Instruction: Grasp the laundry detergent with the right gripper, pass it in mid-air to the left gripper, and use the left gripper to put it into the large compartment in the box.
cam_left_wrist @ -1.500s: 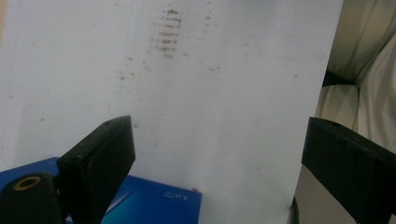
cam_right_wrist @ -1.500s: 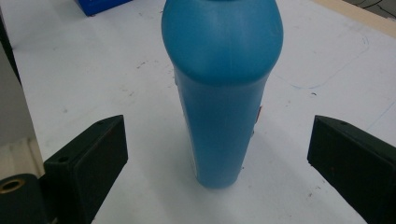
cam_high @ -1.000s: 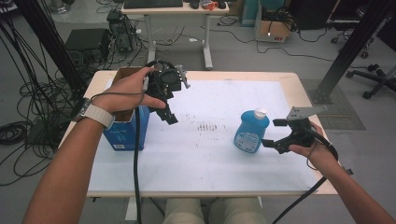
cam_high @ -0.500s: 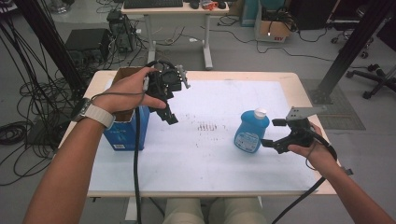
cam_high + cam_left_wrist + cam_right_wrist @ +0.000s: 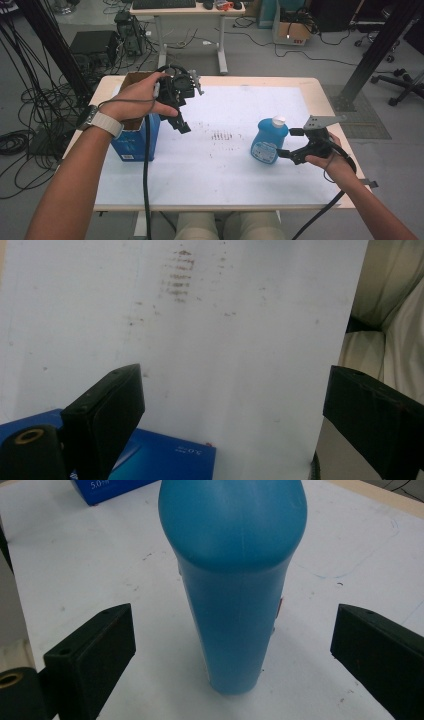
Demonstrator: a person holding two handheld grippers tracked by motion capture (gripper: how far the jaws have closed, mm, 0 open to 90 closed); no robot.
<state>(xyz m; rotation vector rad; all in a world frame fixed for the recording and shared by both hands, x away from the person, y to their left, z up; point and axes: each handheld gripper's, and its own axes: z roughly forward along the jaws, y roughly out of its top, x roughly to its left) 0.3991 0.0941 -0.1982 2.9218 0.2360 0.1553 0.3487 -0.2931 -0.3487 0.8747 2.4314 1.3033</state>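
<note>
A blue plastic bottle [image 5: 268, 140] with a white cap stands upright on the right half of the white table [image 5: 225, 170]. My right gripper [image 5: 289, 143] is level with it on its right side and open. In the right gripper view the bottle [image 5: 235, 580] stands between the two wide-apart jaws of the right gripper [image 5: 234, 625] and touches neither. My left gripper [image 5: 179, 117] hangs above the table's left half, tilted down, next to a blue box [image 5: 135, 142]. The left gripper [image 5: 232, 390] is open, with nothing but bare table between its jaws.
The blue box [image 5: 165, 460] has an open top and stands near the table's left edge; its corner [image 5: 110, 487] lies far behind the bottle. Faint brown marks [image 5: 222, 135] dot the table's middle. The person's lap [image 5: 390, 315] is at the front edge. Desks, cables and a chair stand beyond.
</note>
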